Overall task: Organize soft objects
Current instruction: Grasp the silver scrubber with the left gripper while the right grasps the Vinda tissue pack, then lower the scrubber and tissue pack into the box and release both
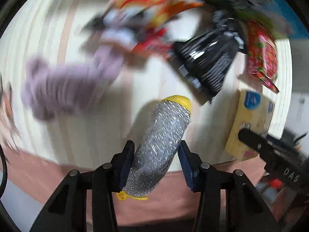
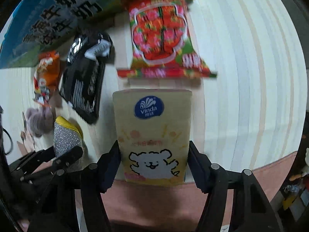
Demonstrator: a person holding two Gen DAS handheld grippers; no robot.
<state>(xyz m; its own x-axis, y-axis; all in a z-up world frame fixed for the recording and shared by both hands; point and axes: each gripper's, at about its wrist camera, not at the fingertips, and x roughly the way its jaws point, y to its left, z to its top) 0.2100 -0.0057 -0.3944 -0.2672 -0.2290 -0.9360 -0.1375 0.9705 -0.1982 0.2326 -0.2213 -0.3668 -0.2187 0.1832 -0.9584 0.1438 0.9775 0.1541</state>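
My left gripper [image 1: 156,154] is shut on a silver glitter sponge with yellow ends [image 1: 160,145], held above the white table [image 1: 77,127]. It also shows in the right wrist view [image 2: 65,135]. My right gripper [image 2: 154,160] is shut on a yellow Vinda tissue pack [image 2: 152,133], which also shows in the left wrist view [image 1: 249,123]. A purple fuzzy cloth [image 1: 67,85] lies at the left, blurred. A black striped packet [image 1: 208,61] lies ahead.
A red and green snack bag [image 2: 162,36] lies beyond the tissue pack. An orange snack bag [image 2: 46,71] and a large blue and green box [image 2: 58,15] stand at the back left. The table's front edge meets pink flooring [image 1: 164,208].
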